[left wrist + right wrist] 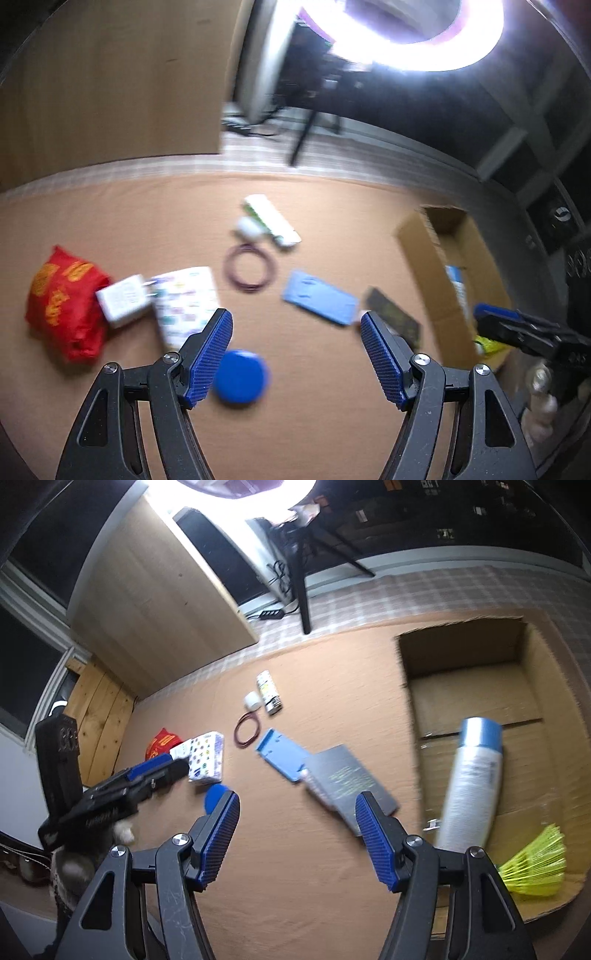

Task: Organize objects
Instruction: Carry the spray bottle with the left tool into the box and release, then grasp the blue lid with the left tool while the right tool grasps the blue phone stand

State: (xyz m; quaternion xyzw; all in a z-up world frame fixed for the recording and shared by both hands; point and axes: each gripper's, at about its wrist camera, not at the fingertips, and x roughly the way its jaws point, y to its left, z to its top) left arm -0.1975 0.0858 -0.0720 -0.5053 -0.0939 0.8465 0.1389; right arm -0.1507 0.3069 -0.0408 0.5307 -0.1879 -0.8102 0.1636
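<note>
Brown covering is spread over the desk, with checked cloth along its far edge and a bright ring light above. At the right, an open cardboard box is seen; inside it a white spray can with a blue cap lies lengthwise, and a yellow shuttlecock rests in the near corner.

Loose objects are scattered over the middle and left of the desk. A dark grey book lies just beside a flat light-blue case, the two touching or overlapping at a corner. Farther off, a reddish wire ring, a small white cap and a printed white tube are grouped together. At the left, a patterned tissue pack, a white charger and a red bag with yellow print are clustered, the charger resting against the bag. A blue round lid lies nearest.

The left gripper is held released above the desk, nothing between its blue pads. The right gripper is likewise spread and empty, near the book.
</note>
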